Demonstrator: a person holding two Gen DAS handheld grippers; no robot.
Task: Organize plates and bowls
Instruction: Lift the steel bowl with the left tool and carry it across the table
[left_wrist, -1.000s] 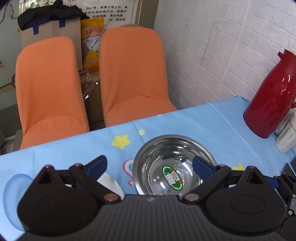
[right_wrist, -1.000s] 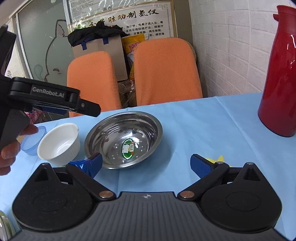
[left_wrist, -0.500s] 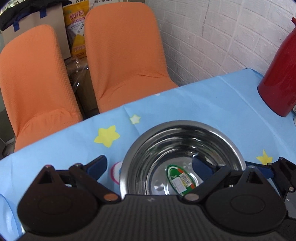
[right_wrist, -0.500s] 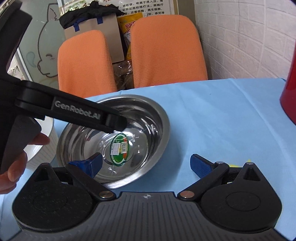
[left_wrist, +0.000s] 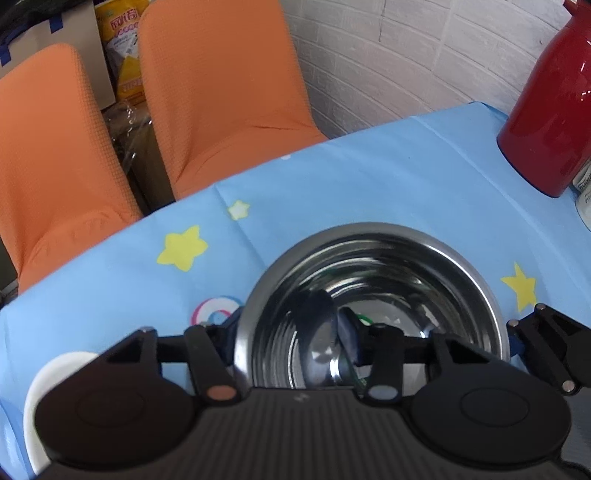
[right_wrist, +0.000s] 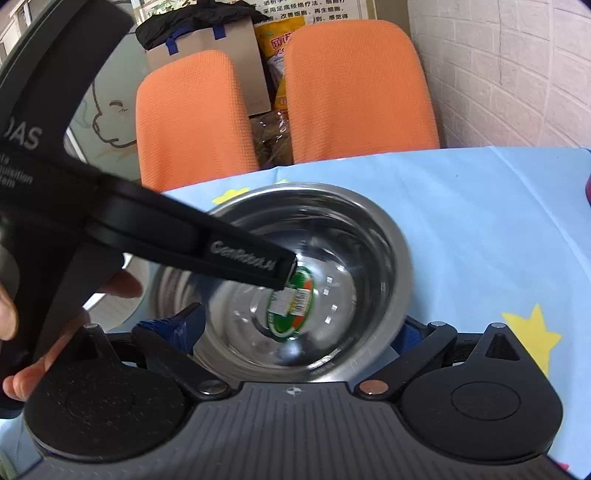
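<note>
A steel bowl (left_wrist: 373, 273) with a green sticker inside stands on the blue tablecloth; it also shows in the right wrist view (right_wrist: 332, 236). My left gripper (left_wrist: 288, 339) is closed on the bowl's left rim, one finger outside and one inside. In the right wrist view the left gripper's body (right_wrist: 207, 254) reaches over the bowl. My right gripper (right_wrist: 299, 328) is open, its fingers on either side of the bowl's near part. A white bowl (left_wrist: 55, 373) sits left of the steel bowl, mostly hidden.
A red thermos (left_wrist: 550, 103) stands at the right on the table (left_wrist: 369, 177), with white items beside it. Two orange chairs (left_wrist: 221, 85) stand past the table's far edge. A white brick wall (left_wrist: 424, 51) is on the right.
Both grippers have moved in on the steel bowl. The left gripper's fingers have come together on the bowl's left rim. The right gripper stays open and now straddles the bowl.
</note>
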